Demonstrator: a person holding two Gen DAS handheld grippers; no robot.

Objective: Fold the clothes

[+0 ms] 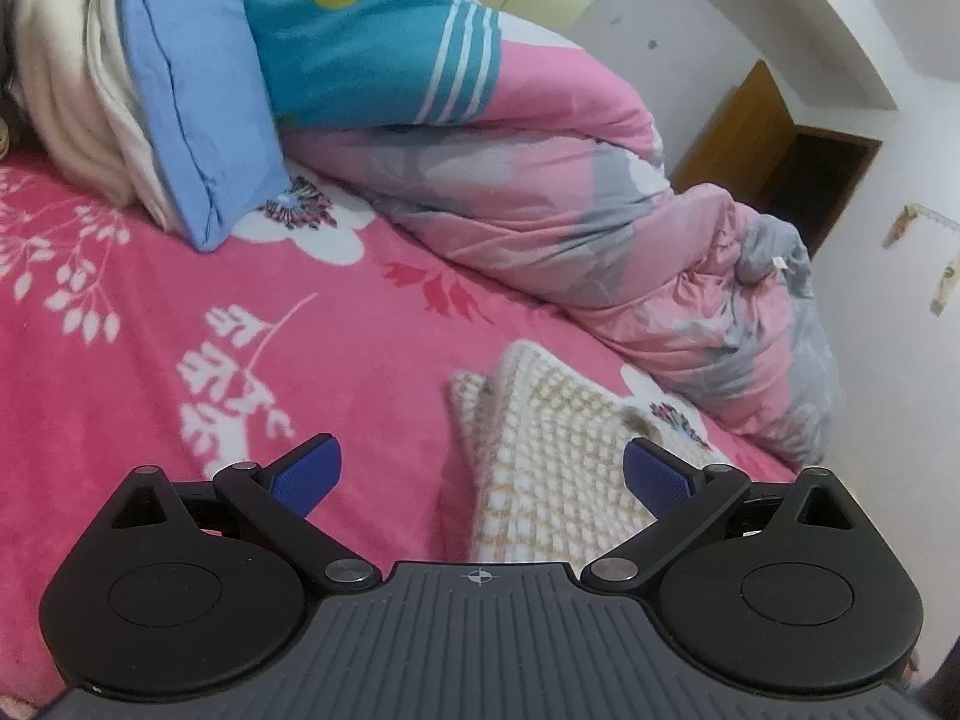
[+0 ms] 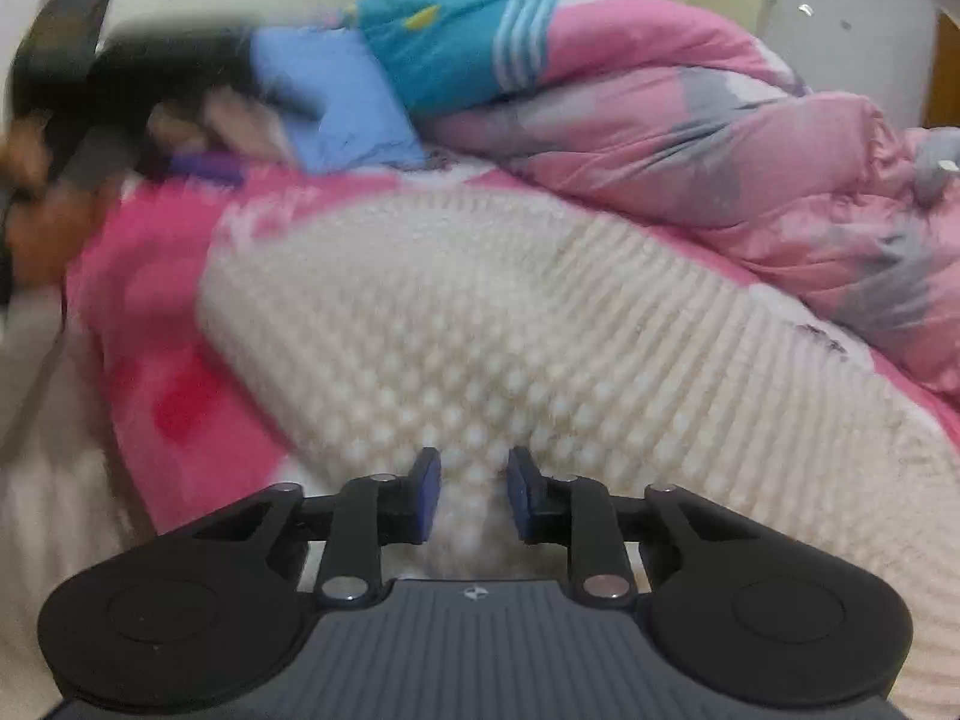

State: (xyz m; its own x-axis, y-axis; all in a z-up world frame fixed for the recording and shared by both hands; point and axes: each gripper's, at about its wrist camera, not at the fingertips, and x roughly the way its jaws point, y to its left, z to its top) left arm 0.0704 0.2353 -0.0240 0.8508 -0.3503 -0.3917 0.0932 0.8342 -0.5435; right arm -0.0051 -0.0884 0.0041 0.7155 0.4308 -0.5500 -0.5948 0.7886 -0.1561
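Note:
A cream waffle-knit garment (image 1: 552,456) (image 2: 480,312) lies on the pink flowered bedspread (image 1: 150,330). In the left wrist view one folded corner of it points away from me. My left gripper (image 1: 483,471) is open wide just above that near corner, and nothing touches its blue pads (image 1: 312,468). In the right wrist view the garment fills the middle, blurred. My right gripper (image 2: 474,492) sits low over its near part with the jaws a narrow gap apart. Knit shows between the pads (image 2: 429,492), and I see no pinched fold.
A rumpled pink and grey duvet (image 1: 630,228) (image 2: 750,168) runs along the far right of the bed. A blue pillow (image 1: 192,120), a teal striped quilt (image 1: 372,42) and cream blankets (image 1: 66,90) pile at the back. A person's blurred hand (image 2: 42,228) is at far left.

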